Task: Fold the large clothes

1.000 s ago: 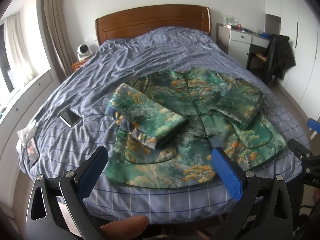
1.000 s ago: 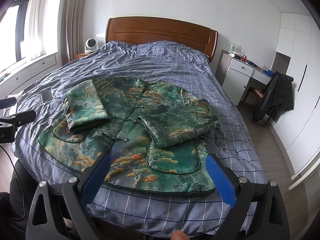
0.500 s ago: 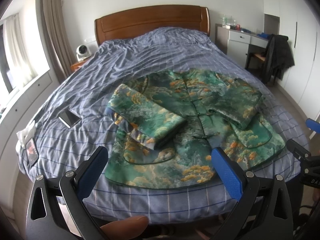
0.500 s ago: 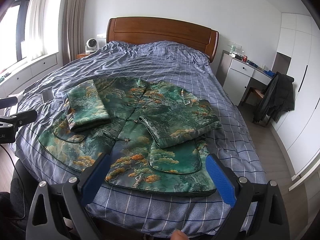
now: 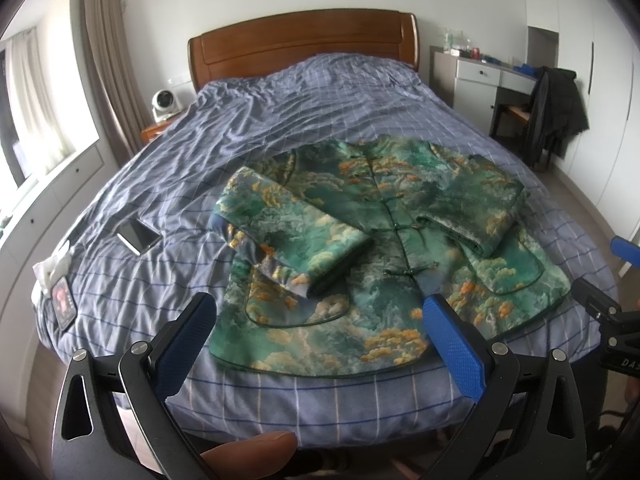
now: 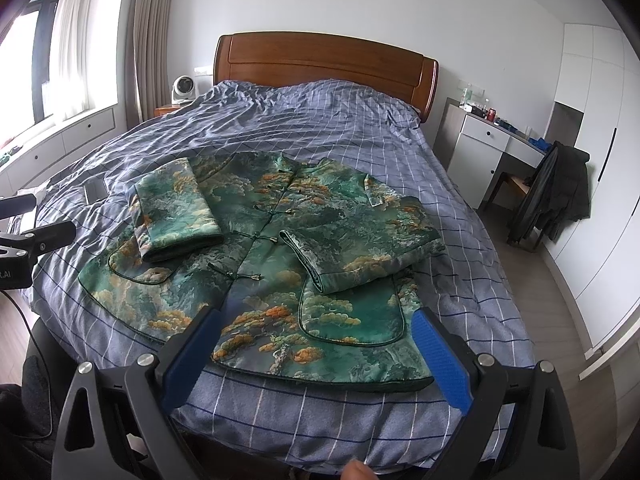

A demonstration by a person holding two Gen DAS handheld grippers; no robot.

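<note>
Jacket of green brocade with orange cloud print lies face up near the foot of the bed, knot buttons running down its middle and both sleeves folded in over the front. Its hem sits just short of the mattress edge, on the blue checked duvet.

Both tools hang off the foot of the bed, above the hem and touching nothing. The left hand-held gripper has its blue pads spread wide apart, framing the jacket's left half; a fingertip shows beneath it. The right hand-held gripper is likewise spread wide, empty, over the right half of the hem, level with the patch pocket.

Behind the bed stands a wooden headboard. To the right are a white desk and a chair draped with a dark coat. A small white fan sits on the nightstand at the left. On the duvet left of the jacket lie a phone, and nearer the edge a red-screened device beside some white tissue.
</note>
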